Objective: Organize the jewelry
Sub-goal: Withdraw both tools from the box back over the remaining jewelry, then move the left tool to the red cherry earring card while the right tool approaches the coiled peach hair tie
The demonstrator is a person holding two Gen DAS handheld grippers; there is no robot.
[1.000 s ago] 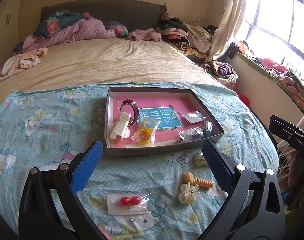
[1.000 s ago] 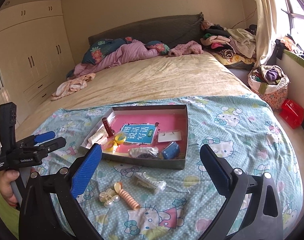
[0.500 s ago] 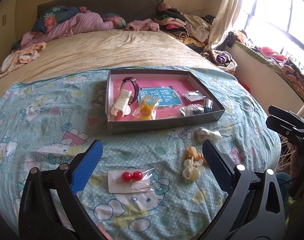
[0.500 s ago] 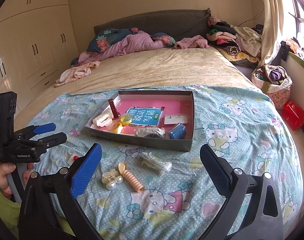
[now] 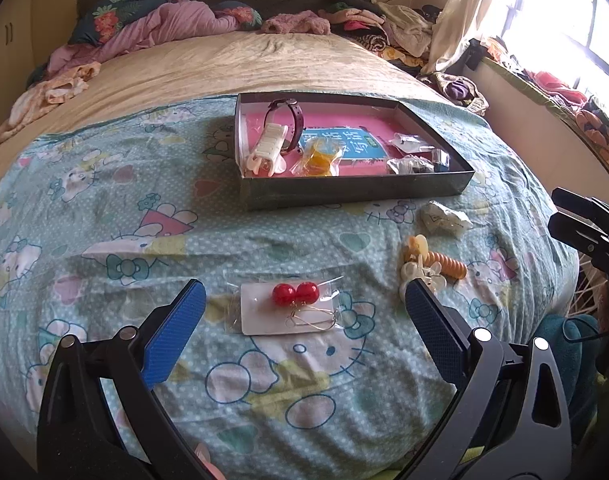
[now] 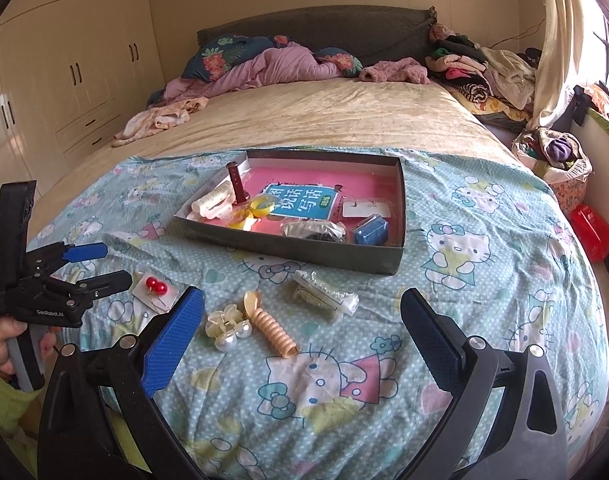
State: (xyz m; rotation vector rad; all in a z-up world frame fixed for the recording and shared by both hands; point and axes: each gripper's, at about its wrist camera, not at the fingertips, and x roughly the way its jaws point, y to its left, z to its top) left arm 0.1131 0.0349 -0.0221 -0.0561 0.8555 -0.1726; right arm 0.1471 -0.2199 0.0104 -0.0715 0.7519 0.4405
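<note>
Covering the bed, a cartoon sheet (image 5: 152, 216) carries the grey box (image 5: 356, 190) holding a watch (image 5: 294, 120), clip and packets. Left gripper (image 5: 304, 312) hovers wide open and empty, the red earrings (image 5: 295, 294) on their card between its fingers. Right gripper (image 6: 302, 314) is spread wide too, holding nothing, with the pearl clip (image 6: 226, 326), spiral tie (image 6: 274, 334) and plastic packet (image 6: 324, 294) lying before it.

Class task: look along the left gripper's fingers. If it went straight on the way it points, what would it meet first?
Most likely the card of red ball earrings on the bedspread, lying between the open left gripper fingers' line. Depth is unclear; the box lies farther on.
</note>
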